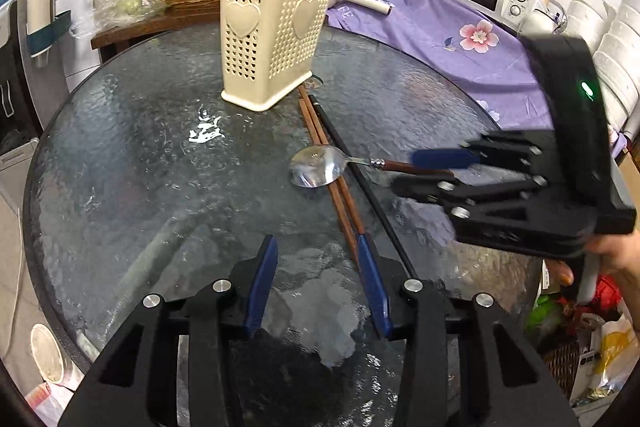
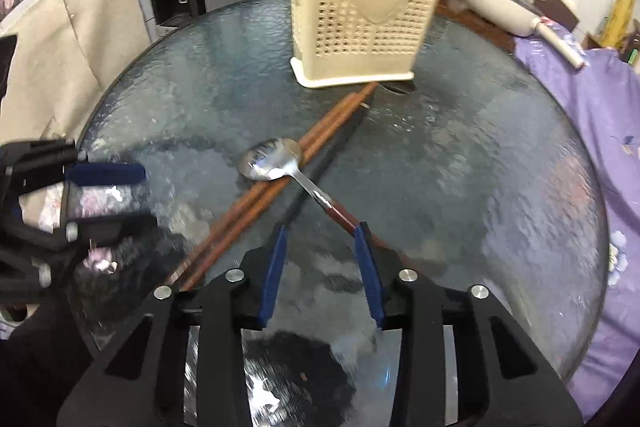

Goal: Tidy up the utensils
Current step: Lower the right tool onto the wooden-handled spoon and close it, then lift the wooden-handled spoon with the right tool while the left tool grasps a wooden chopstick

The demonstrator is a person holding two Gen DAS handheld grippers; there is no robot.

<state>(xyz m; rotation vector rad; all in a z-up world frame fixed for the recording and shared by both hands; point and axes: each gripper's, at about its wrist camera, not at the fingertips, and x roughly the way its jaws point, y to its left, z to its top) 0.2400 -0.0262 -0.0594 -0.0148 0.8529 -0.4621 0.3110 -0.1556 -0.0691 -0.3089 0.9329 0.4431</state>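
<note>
Both grippers hang with jaws partly apart, gripping nothing: right gripper at the spoon handle's end, left gripper beside the brown chopsticks; spoon lies across them on the glass table, near the cream utensil holder

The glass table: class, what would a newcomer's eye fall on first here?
Probably the cream holder with heart cut-outs, standing upright at the far side of the round glass table. Next, the spoon, its bowl lying across brown chopsticks mid-table beside a black stick. Both tongs, left and right, reach in with nothing gripped.
</note>
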